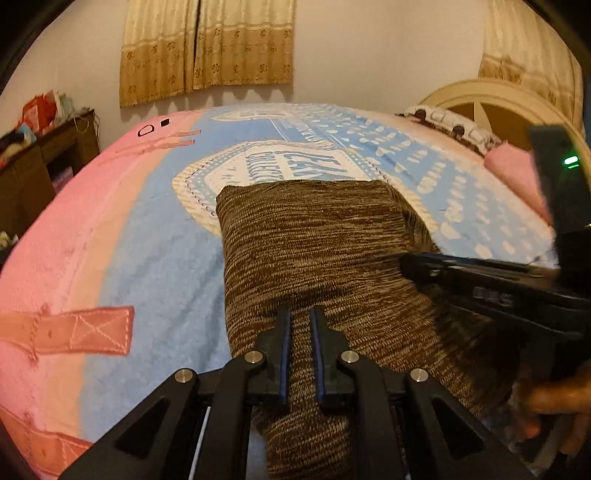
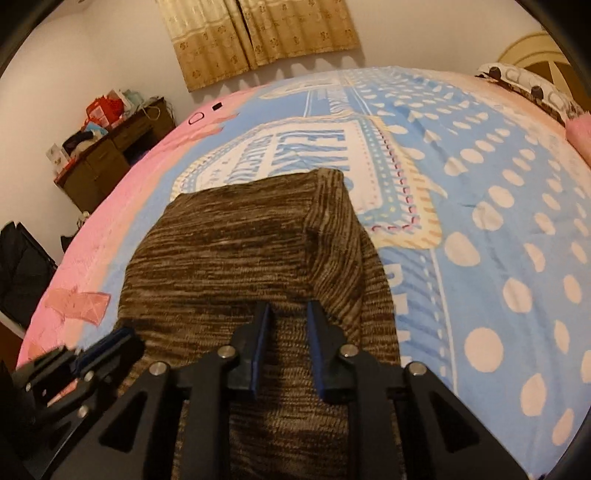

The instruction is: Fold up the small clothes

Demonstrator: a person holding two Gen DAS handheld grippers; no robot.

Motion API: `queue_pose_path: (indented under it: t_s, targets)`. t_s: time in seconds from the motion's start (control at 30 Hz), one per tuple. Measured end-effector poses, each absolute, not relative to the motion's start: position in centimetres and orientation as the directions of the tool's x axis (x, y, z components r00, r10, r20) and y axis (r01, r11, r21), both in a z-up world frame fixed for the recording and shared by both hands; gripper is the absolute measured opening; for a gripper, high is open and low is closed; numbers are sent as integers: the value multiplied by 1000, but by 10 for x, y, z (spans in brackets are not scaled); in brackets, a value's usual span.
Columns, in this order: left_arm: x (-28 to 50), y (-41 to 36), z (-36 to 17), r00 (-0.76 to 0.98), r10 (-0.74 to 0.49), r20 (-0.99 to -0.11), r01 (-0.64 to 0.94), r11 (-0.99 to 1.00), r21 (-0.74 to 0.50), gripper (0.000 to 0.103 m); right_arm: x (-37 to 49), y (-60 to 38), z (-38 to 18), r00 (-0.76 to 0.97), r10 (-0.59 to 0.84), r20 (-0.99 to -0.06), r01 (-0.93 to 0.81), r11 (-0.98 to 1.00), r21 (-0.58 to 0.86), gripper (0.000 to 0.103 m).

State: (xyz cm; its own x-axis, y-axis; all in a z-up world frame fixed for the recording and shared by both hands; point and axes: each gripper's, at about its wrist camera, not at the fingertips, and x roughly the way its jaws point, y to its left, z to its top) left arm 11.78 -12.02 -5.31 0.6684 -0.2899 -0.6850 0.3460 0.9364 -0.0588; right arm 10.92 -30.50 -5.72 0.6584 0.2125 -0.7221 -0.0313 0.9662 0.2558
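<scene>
A brown knit garment [image 1: 314, 236] [image 2: 229, 251], folded to a rough rectangle, lies on a blue and pink blanket [image 1: 155, 240] [image 2: 480, 184] spread over a bed. My left gripper [image 1: 298, 314] is shut on the near edge of the garment, with cloth running up between its pads. In the right wrist view it shows blurred at the lower left [image 2: 110, 343]. My right gripper [image 2: 288, 306] has knit cloth filling the narrow gap between its pads at the garment's near right part. From the left wrist view it reaches in from the right [image 1: 406, 264], blurred.
A dark wooden desk [image 1: 55, 155] [image 2: 110, 158] piled with clutter stands left of the bed. Curtains [image 1: 207, 48] [image 2: 258, 33] hang on the far wall. A headboard [image 1: 480, 107], a pillow [image 1: 450, 125] [image 2: 524, 85] and a pink cloth [image 1: 513, 170] are at the right. A hand [image 1: 554, 398] holds the right gripper.
</scene>
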Motion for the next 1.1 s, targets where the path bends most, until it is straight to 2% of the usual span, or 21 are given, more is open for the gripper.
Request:
queue_pose_path:
  t_s: [0.1,0.2,0.3,0.37,0.47,0.53,0.6,0.77,1.1]
  targets:
    - [115,-118,-52,676,-283,-680,336,940,-57,11,76,-311,-41,723,237,-649,-24,947,320,31]
    - [109,-120,-50,680,-262,-684,318,947,-46,11,56,-313,-43,724,212,-656,9,948,317,44]
    - [102,-126,-46,682,-221,-697,323,946,16,13,47,-312,-62,675,205,-709,21,955,296,45]
    - [97,-127,-45,680,-205,-704,330,943,44,16,37,-316,-71,671,228,-705,32,942,335,45]
    - [91,-123,-43,671,-207,-712,327,944,34,27,23,-319,-71,685,219,-695,54,936,348,45]
    - [88,-122,-43,661,-204,-722,319,948,24,49,18,-319,-71,684,211,-698,57,939,339,45]
    - [85,-121,-44,646,-208,-734,314,949,8,56,14,-318,-71,684,204,-700,61,941,333,45]
    - [74,-120,-54,628,-208,-750,320,947,5,56,13,-318,-73,694,189,-694,75,940,331,46]
    - [53,-91,-70,530,-331,-781,330,928,-170,56,-16,-308,-72,687,171,-706,45,960,276,52]
